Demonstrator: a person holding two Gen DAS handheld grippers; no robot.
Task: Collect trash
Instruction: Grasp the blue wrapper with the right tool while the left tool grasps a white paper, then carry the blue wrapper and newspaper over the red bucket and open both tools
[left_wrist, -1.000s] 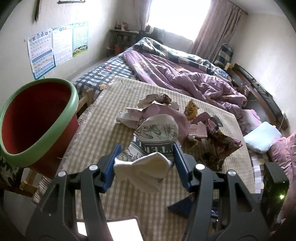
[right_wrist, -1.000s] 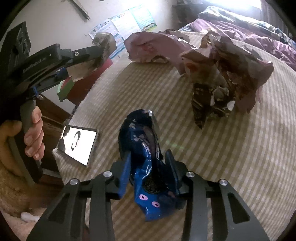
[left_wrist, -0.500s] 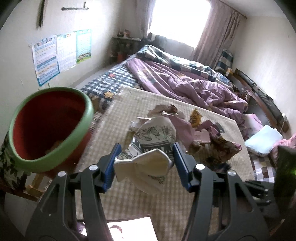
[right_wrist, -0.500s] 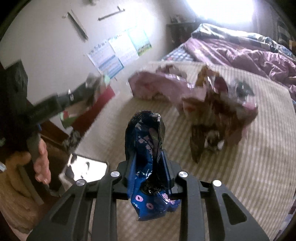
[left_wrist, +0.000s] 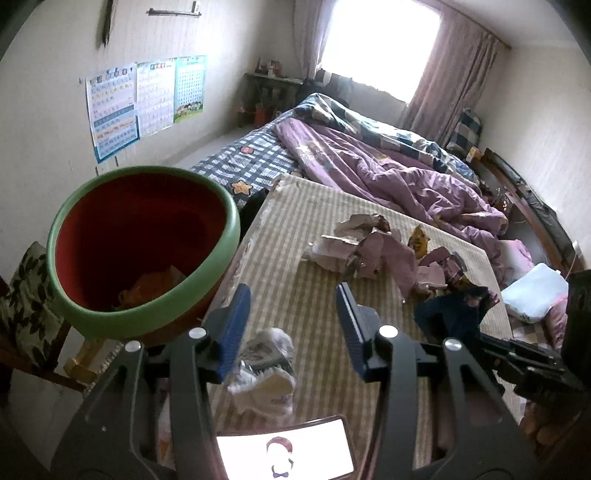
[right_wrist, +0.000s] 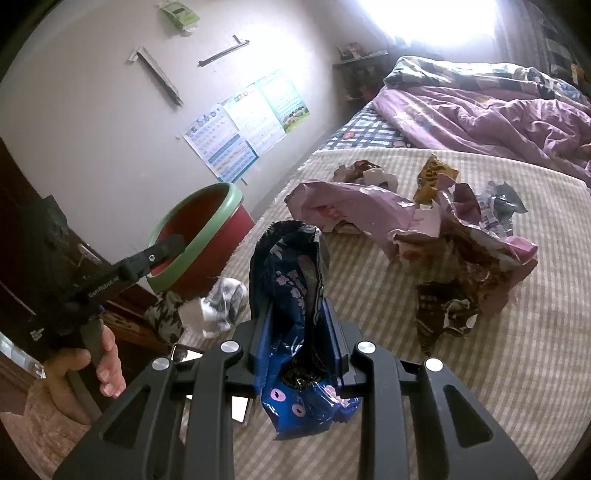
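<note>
The left hand-held gripper (left_wrist: 291, 325) has just narrowed its jaws, yet they stand apart and empty; the crumpled white printed wrapper (left_wrist: 264, 369) lies loose below them on the striped mattress (left_wrist: 295, 236). At ten o'clock stands the red, green-rimmed bin (left_wrist: 140, 251) (some scraps inside). The right hand-held gripper (right_wrist: 299, 339) is clamped on a dark blue foil snack bag (right_wrist: 291, 295); a heap of pink and brown wrappers (right_wrist: 424, 236) lies at two o'clock.

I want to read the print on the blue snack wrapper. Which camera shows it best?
The right wrist view: the blue snack wrapper fills the centre, clamped in the right tongs, its printing visible. In the left wrist view it is only a dark, crumpled shape at the right, too small to read.
</note>
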